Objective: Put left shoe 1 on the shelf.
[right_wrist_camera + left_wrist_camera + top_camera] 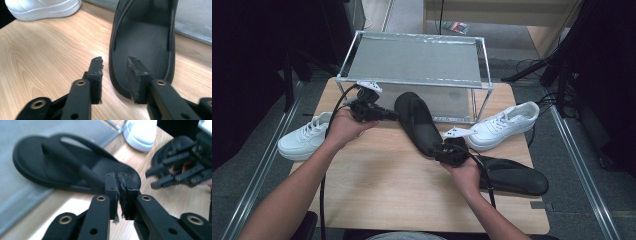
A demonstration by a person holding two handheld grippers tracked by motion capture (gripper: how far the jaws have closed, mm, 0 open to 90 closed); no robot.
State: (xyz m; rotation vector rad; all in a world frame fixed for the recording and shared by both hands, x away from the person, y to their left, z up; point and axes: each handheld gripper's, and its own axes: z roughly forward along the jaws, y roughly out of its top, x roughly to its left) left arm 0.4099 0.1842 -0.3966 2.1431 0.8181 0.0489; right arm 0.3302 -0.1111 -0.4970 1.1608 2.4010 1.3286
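— Forearms come in from the bottom edge of the high view, cut off at the elbows. What's the biggest thing beyond them?

— One wooden table [377,185], its near edge partly hidden by the arms. At its far side stands one metal-framed rack [412,60]; its rear legs are hard to make out.

— And the footwear, counted?

— Two black flip-flops and two white sneakers. One flip-flop [417,122] lies in the middle, just in front of the rack; the other flip-flop [517,176] lies at the right, its near end hidden behind the right wrist. The left sneaker [302,140] hangs over the table's left edge, partly behind the left hand; the right sneaker [504,125] sits near the rack's right leg.

— The left hand-held gripper [120,192]?

— Jaws pressed together, nothing between the pads, just beside the middle flip-flop's strap. That picture is blurred.

— The right hand-held gripper [115,75]?

— Jaws narrowly apart, straddling that flip-flop's heel rim; the pads don't press it.
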